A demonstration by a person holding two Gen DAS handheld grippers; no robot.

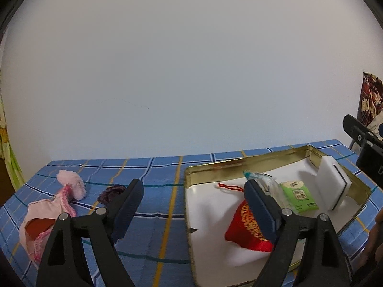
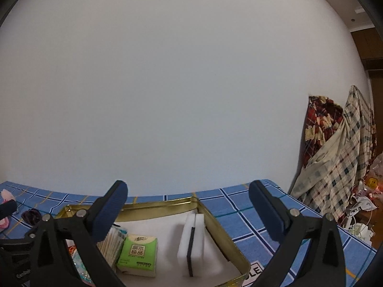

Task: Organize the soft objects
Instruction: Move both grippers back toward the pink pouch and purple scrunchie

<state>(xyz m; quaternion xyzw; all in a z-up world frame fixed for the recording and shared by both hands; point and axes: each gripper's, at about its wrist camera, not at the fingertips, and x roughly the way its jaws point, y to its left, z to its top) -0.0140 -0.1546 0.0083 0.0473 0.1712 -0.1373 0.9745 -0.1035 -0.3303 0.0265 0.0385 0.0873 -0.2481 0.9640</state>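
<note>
Pouch (image 1: 249, 229), red, at 5 o'clock in tin (image 1: 263, 161), only my left view; both my grippers (image 1: 194, 205) (image 2: 189, 211) gape, holding nothing.

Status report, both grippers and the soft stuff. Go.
Left gripper open, right gripper open, both empty. Pouch in tin. Pink cloth outside. Nothing blocking.

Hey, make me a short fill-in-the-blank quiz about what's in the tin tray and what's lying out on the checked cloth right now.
1. The drawstring pouch lying in the gold-rimmed tray is ____ in colour.
2. The green tissue pack lies between the cotton swabs and the white ____ with a dark stripe.
3. The pink garment lies ____ the tray, on the blue checked cloth.
4. The left gripper and right gripper both have their jaws ____.

Missing words: red; sponge; outside; open
</note>
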